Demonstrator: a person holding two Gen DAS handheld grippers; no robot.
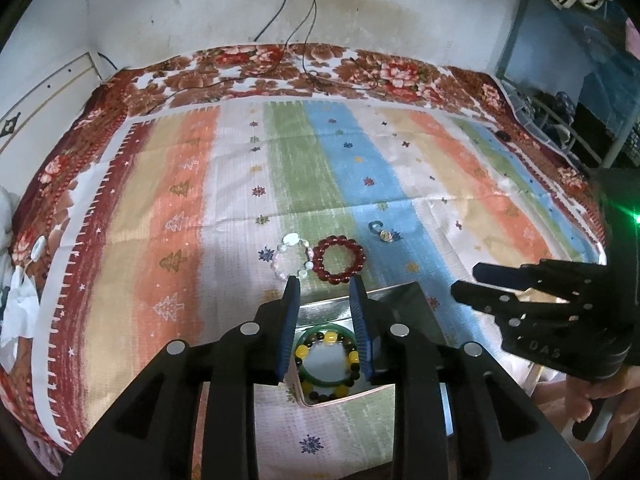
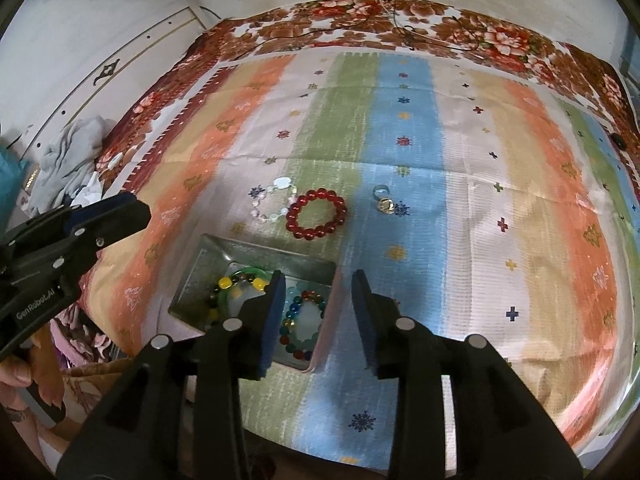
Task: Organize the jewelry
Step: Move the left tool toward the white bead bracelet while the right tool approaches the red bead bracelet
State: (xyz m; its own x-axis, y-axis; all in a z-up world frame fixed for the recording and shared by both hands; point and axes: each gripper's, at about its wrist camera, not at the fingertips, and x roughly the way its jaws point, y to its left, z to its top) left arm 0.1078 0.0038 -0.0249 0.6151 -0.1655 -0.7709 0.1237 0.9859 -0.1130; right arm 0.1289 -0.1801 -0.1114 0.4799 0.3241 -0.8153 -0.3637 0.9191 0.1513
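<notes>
Both hand-held grippers, left (image 1: 325, 322) and right (image 2: 318, 312), hover with fingers apart over the tin (image 2: 256, 256); the red bracelet (image 2: 316, 214) lies just beyond.

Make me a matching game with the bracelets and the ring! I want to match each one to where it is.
Things:
1. red bead bracelet
2. green bangle
3. ring
4. pale bracelet

Places:
A. inside the metal tin
B. on the blue stripe
C. left of the red one, touching it
D. on the cloth just beyond the tin

Pairs: 1-D, 2-A, 3-B, 4-C
</notes>
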